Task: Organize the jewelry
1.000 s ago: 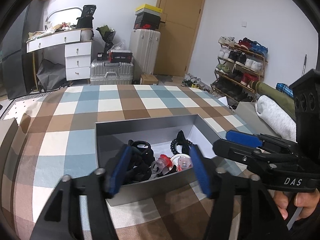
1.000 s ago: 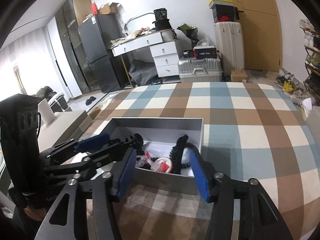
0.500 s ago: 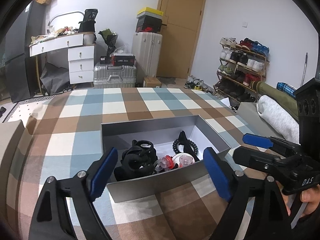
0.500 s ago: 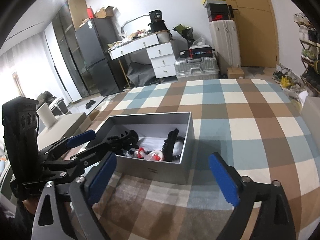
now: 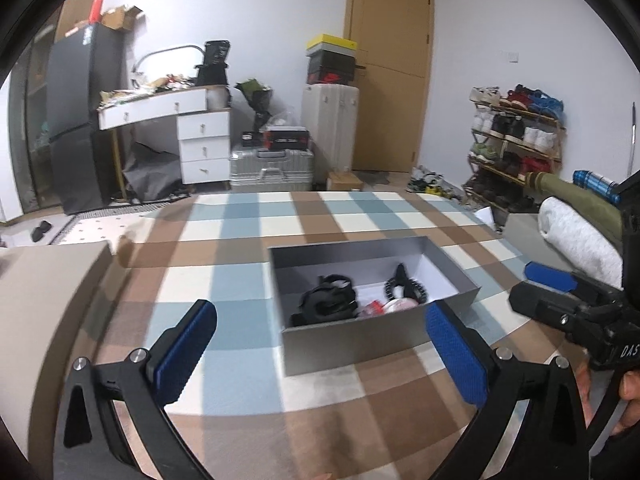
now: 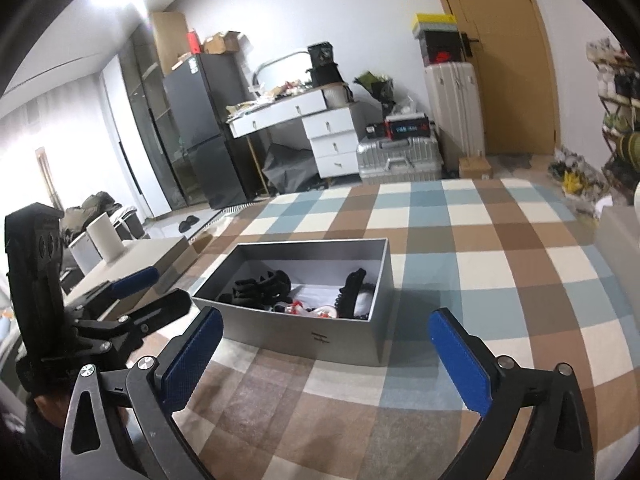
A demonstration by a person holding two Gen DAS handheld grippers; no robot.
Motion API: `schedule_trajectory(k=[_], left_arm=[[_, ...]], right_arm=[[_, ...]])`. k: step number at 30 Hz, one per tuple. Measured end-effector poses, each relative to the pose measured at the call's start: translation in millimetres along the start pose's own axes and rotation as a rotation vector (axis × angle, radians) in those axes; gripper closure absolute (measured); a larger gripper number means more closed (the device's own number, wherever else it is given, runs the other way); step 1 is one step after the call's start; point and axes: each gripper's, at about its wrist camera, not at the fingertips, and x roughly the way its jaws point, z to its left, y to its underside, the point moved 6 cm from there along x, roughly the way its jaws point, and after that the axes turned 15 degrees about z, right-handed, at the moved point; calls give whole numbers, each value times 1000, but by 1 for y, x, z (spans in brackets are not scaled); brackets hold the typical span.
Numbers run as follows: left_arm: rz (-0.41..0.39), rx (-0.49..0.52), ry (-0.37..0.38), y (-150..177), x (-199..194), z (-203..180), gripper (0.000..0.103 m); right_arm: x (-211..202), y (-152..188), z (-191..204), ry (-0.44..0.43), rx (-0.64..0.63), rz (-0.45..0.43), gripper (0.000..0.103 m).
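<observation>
- Nearest to us, our left hand-held gripper stands wide apart and carries nothing; the right hand-held gripper is spread just as wide and equally bare. Both hang above the checked bedspread, short of the box.
- Next comes the grey box — open-topped, resting on the bedspread. In the left view it lies ahead and a little right of the left gripper's midline; in the right view it sits ahead and slightly left of the right gripper. Neither gripper touches it.
- Inside the box we see the jewelry gathered: a black tangle toward the left, a small red-and-white piece near the front wall, and a dark beaded loop standing toward the right. The pieces lie loosely together, not sorted into rows or groups.
- As for progress, we judge that everything small we can see already lies within the box, and no piece shows on the bedspread around it. That fits two readings — pieces collected and the job near its close, or a mixed heap awaiting sorting. The pictures do not settle which.
</observation>
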Motion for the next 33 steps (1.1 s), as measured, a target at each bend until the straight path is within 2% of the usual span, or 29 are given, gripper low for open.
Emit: schedule_trajectory(k=[8, 12, 17, 33], left_arm=[[-9, -30, -26, 13, 2, 9, 1], [-22, -25, -29, 12, 4, 9, 1], [-26, -27, -25, 16, 3, 11, 1], [-41, 4, -19, 20, -2, 4, 1]], right_arm=[[-5, 6, 10, -7, -53, -63, 0], [-9, 9, 14, 20, -85, -90, 0], [-12, 13, 12, -9, -75, -116, 0], [-10, 19, 15, 35, -99, -134, 0]])
